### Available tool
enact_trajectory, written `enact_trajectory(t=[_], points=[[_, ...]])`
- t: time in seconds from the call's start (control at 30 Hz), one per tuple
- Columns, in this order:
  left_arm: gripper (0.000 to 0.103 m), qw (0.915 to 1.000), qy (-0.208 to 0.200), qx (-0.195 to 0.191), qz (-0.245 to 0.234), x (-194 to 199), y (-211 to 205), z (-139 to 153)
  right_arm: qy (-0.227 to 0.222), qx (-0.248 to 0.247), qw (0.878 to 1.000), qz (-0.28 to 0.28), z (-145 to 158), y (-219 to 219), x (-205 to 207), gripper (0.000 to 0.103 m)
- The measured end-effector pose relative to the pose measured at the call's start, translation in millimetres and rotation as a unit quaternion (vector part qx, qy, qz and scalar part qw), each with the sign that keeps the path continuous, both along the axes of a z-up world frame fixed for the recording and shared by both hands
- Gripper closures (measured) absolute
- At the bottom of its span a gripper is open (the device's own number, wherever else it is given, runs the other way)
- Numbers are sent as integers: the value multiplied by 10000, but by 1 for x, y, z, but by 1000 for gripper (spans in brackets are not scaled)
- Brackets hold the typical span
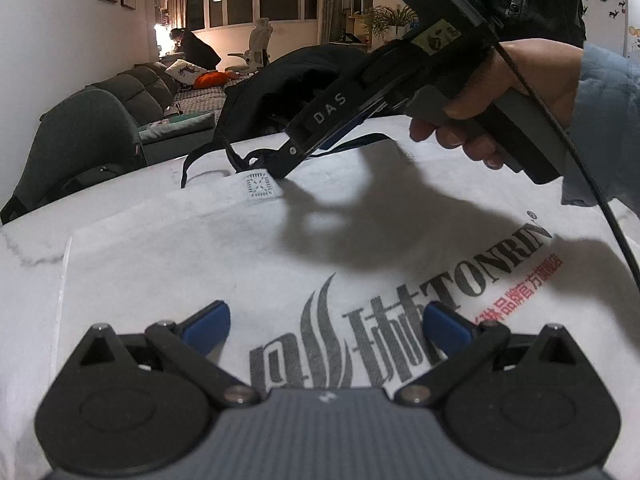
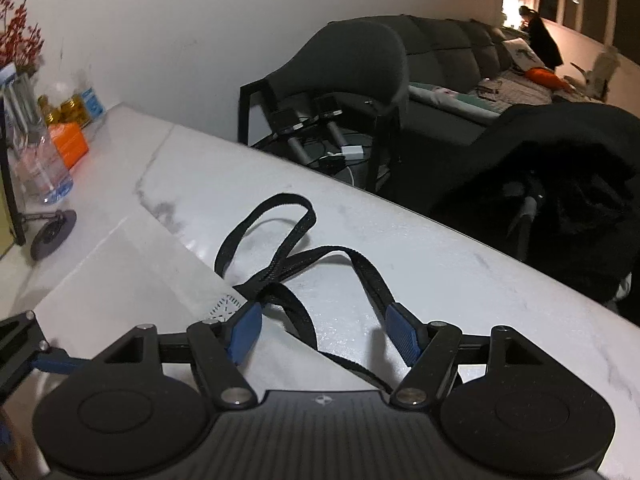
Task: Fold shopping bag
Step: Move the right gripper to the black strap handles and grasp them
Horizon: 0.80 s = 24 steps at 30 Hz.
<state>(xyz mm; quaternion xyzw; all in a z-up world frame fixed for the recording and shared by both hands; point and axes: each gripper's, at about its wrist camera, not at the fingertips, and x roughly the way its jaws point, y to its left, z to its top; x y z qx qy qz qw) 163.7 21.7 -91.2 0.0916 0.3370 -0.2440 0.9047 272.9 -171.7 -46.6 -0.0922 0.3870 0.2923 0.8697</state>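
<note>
A white non-woven shopping bag lies flat on the marble table, its grey and red TONRIN print facing up. Low over the print, my left gripper stands open with nothing between its fingers. The bag's black handle straps lie looped on the table past the bag's top edge. My right gripper is open at that edge, and the straps run between its blue pads. In the left wrist view a hand holds the right gripper, whose tip is beside the stitched patch.
Bottles and an orange box stand at the table's far left, beside a small round black stand. Beyond the table edge are a dark chair, a black jacket on another chair, and a sofa. A person is far back.
</note>
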Motion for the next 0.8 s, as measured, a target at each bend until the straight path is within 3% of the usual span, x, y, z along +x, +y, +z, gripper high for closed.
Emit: enact_trajectory(t=[0.23, 0.67, 0.73, 0.8], points=[[0, 10000, 2, -1, 1, 0, 0, 1, -174, -382, 9990, -177, -13, 7, 14, 35], [0, 10000, 2, -1, 21, -4, 0, 2, -693, -89, 9965, -463, -9, 5, 25, 36], [0, 10000, 1, -1, 31, -6, 0, 2, -895, -224, 9931, -724, -6, 4, 28, 51], [0, 10000, 0, 2, 31, -7, -1, 2, -1031, -416, 9884, -1032, -3, -1, 34, 55]])
